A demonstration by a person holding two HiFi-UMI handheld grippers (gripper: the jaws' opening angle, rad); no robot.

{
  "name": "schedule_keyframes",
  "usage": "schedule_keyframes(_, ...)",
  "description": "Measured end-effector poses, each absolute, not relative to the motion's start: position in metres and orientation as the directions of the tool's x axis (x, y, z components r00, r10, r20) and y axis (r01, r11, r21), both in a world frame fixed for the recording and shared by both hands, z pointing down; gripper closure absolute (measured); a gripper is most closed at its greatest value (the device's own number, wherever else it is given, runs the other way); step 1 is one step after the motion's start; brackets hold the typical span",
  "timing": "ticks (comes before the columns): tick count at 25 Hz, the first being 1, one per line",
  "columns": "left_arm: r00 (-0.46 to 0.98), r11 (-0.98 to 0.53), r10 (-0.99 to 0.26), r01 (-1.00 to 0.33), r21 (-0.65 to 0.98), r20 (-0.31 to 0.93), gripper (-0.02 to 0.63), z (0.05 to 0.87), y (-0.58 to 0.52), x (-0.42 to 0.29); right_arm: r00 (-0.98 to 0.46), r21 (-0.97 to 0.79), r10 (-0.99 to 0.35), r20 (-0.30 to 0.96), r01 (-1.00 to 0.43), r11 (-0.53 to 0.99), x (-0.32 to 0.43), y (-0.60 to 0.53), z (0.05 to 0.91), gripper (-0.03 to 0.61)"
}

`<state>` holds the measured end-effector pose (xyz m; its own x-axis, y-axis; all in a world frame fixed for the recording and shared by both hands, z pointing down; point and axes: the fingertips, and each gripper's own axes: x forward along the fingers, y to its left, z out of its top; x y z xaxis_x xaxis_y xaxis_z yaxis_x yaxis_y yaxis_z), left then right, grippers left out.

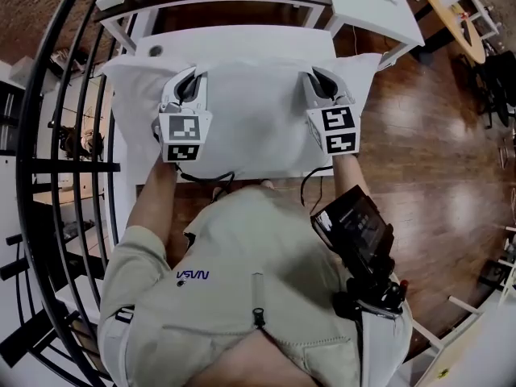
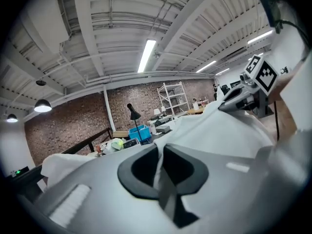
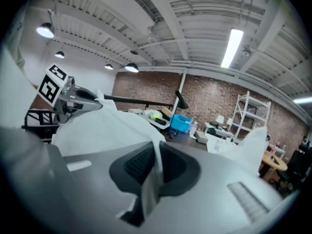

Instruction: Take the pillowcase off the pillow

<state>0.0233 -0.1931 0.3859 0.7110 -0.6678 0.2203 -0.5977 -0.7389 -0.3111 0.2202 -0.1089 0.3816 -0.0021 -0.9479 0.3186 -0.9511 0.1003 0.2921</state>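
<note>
With the left gripper [image 1: 187, 87] and right gripper [image 1: 322, 83] each clamping its fingers [image 2: 139, 172] on a thin fold at 9 and 3 o'clock of the filled pillowcase [image 1: 250, 119] on the white surface [image 1: 242, 39], a shallow pinch could slip free when pulled.

We hold a gripper in each hand, arms stretched forward side by side. Our left gripper [image 1: 187, 85] and right gripper [image 1: 322, 83] point ahead, tilted slightly downward, well apart. Each has its jaws closed on a pinch of white pillowcase [image 1: 251, 111].
</note>
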Motion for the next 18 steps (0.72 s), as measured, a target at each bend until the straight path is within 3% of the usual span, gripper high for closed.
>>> schedule_keyframes(13, 0.659, -0.73, -0.683, -0.6, -0.327, 0.315, 0.565, 0.433, -0.253, 0.053, 0.07, 0.311, -0.897, 0.436, -0.947, 0.077, 0.256, -0.177, 0.442, 0.554)
schedule_keyframes(18, 0.645, -0.694, -0.716, -0.616, -0.372, 0.267, 0.547, 0.412, -0.242, 0.035, 0.131, 0.327, -0.873, 0.47, -0.944, 0.034, 0.272, -0.183, 0.459, 0.552)
